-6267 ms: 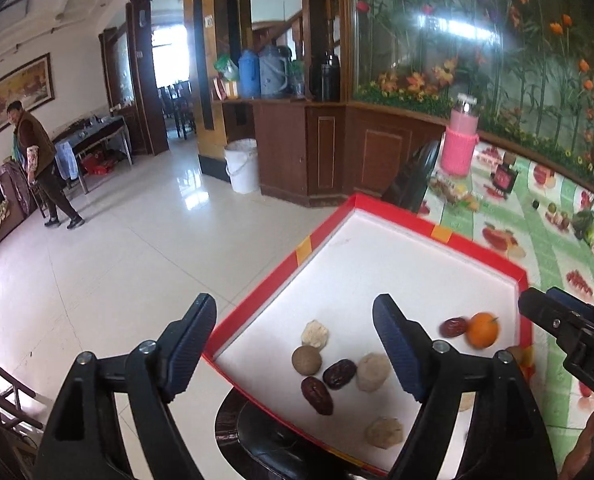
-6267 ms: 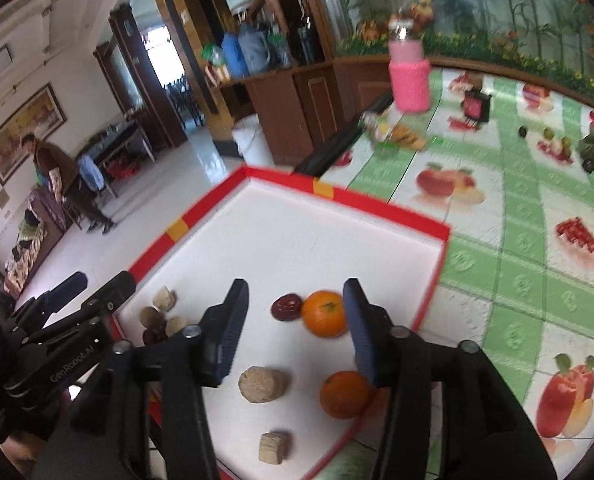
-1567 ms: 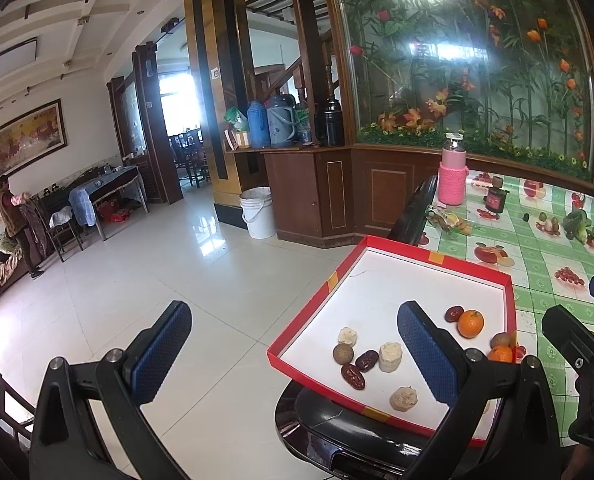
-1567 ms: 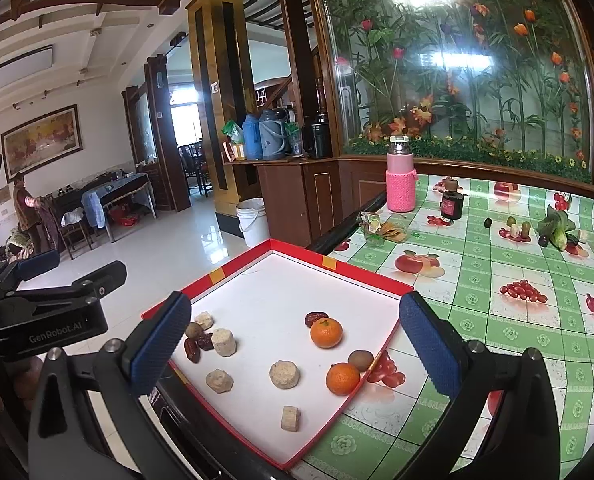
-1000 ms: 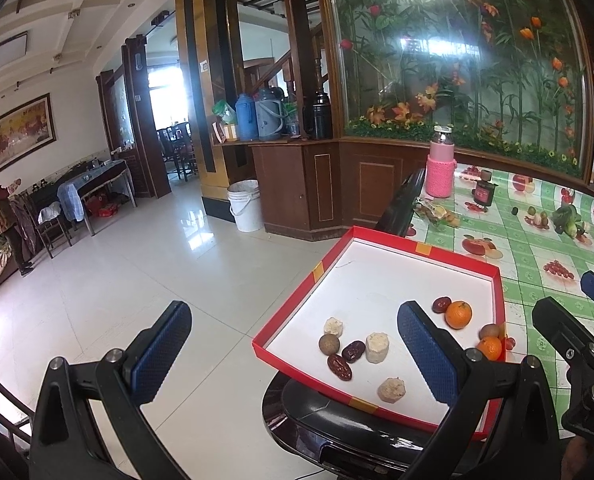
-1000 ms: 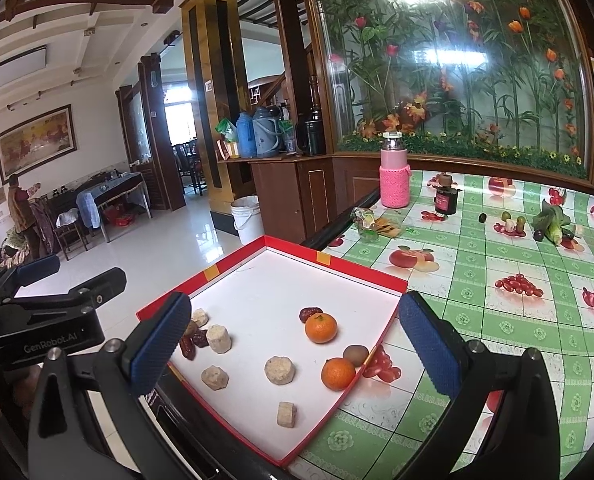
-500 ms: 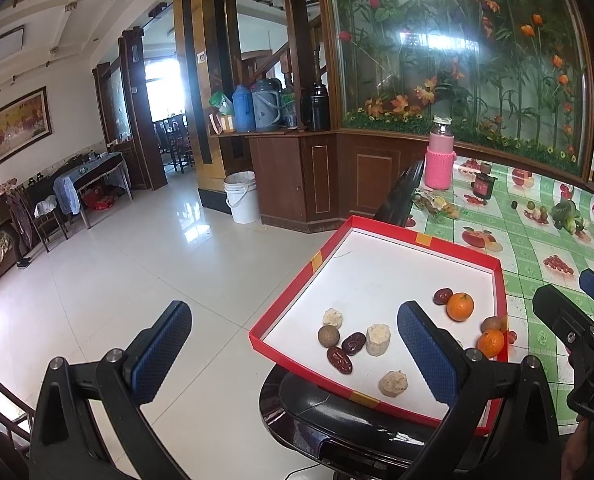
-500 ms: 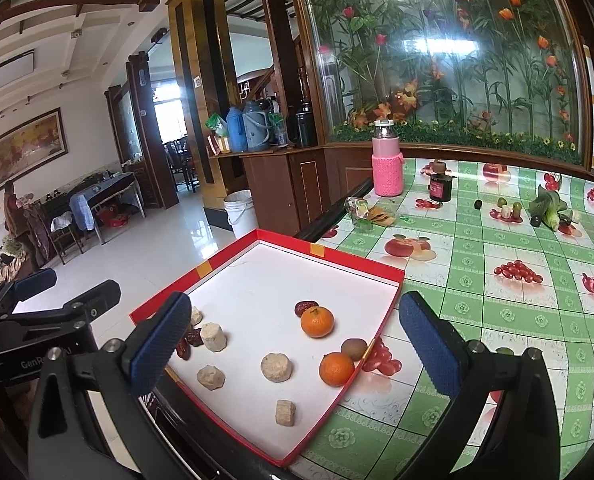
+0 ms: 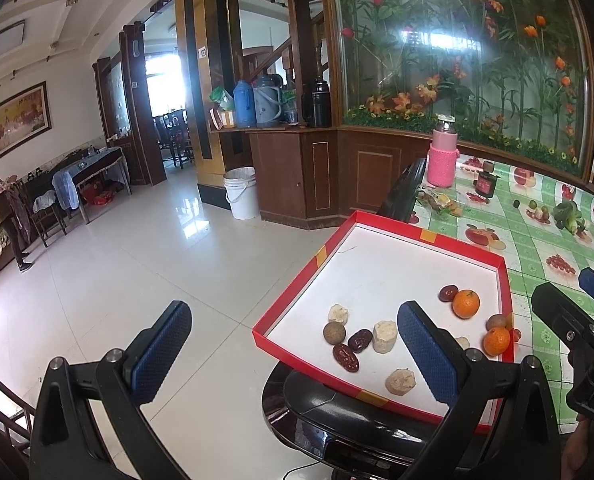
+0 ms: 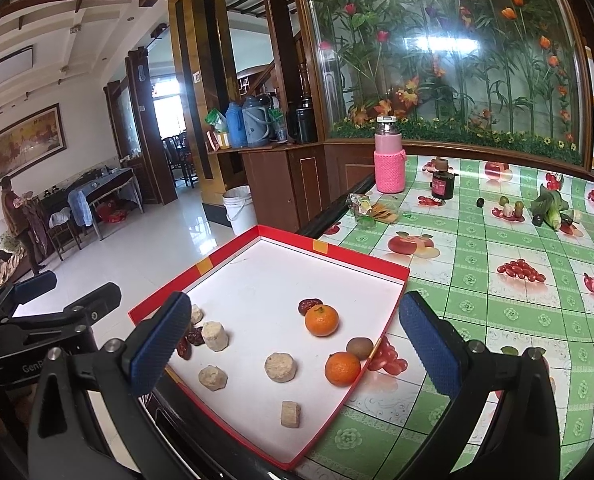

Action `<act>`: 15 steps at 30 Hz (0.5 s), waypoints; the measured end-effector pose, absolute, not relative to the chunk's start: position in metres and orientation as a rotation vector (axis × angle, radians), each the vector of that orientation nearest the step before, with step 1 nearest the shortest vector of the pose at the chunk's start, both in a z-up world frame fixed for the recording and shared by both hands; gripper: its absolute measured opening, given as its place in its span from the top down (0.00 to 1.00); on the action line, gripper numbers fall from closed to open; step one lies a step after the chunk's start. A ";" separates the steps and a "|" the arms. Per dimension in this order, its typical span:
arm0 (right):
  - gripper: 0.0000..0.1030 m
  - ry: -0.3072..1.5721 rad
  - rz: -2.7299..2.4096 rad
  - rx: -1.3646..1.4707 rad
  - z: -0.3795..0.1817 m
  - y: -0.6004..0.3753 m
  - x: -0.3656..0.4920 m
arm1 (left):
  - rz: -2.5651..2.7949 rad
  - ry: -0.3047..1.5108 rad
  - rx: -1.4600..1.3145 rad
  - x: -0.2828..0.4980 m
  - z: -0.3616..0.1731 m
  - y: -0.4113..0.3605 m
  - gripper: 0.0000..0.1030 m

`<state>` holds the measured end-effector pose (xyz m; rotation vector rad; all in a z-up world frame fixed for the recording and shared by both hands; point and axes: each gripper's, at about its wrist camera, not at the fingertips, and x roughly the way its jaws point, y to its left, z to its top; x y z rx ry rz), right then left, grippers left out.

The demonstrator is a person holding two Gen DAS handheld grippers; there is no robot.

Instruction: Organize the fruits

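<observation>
A red-rimmed white tray [image 10: 361, 260] [image 9: 421, 236] lies at the table's corner. In it are two oranges [image 10: 321, 320] [image 10: 342, 368], a brown kiwi [image 10: 359, 348], red dates [image 10: 309, 306] [image 9: 360, 340] and several pale beige chunks [image 10: 281, 367] [image 9: 385, 331]. My right gripper [image 10: 297, 350] hangs open above the tray's near part, holding nothing. My left gripper [image 9: 293, 350] is open too, held back over the tray's left edge and the floor, empty. Each gripper shows at the side of the other's view.
The green fruit-print tablecloth [image 10: 497, 264] carries a pink-sleeved bottle [image 10: 389, 160], a dark jar [image 10: 442, 180], snack wrappers [image 10: 371, 210] and small vegetables [image 10: 551, 208]. A black chair [image 9: 337, 412] stands under the tray's corner. A person [image 9: 5, 216] stands far left across the tiled floor.
Both grippers have opened wide and drawn back and up from the tray since the oldest frames. A kiwi now lies beside the near orange. In the last second the views barely shift.
</observation>
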<state>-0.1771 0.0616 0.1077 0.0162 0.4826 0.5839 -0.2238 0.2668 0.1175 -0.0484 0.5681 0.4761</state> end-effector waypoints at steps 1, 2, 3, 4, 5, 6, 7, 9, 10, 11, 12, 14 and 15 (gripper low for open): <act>0.00 0.484 0.584 0.014 0.108 0.064 -0.177 | 0.478 0.569 -0.048 -0.224 0.117 0.268 0.00; 0.00 0.484 0.584 0.012 0.107 0.065 -0.177 | 0.480 0.569 -0.048 -0.224 0.116 0.268 0.00; 0.00 0.484 0.584 0.012 0.107 0.065 -0.177 | 0.481 0.569 -0.049 -0.224 0.114 0.270 0.00; 0.00 0.485 0.585 0.012 0.107 0.065 -0.177 | 0.483 0.571 -0.049 -0.224 0.113 0.270 0.00; 0.00 0.485 0.585 0.010 0.107 0.066 -0.178 | 0.485 0.573 -0.051 -0.225 0.112 0.271 0.00; 0.00 0.485 0.586 0.007 0.107 0.066 -0.178 | 0.485 0.574 -0.052 -0.224 0.111 0.272 0.00; 0.00 0.486 0.586 0.004 0.107 0.069 -0.179 | 0.485 0.575 -0.052 -0.224 0.110 0.273 0.00; 0.00 0.488 0.588 -0.003 0.106 0.074 -0.178 | 0.488 0.577 -0.053 -0.224 0.110 0.275 0.00; 0.00 0.488 0.588 -0.005 0.106 0.075 -0.179 | 0.487 0.578 -0.055 -0.225 0.109 0.275 0.00; 0.00 0.488 0.589 -0.007 0.106 0.077 -0.179 | 0.486 0.578 -0.058 -0.225 0.109 0.276 0.00; 0.00 0.488 0.590 -0.010 0.106 0.078 -0.180 | 0.487 0.579 -0.058 -0.225 0.109 0.276 0.00; 0.00 0.489 0.591 -0.016 0.105 0.081 -0.181 | 0.486 0.578 -0.056 -0.225 0.109 0.276 0.00; 0.00 0.490 0.592 -0.019 0.105 0.082 -0.181 | 0.487 0.578 -0.056 -0.225 0.109 0.276 0.00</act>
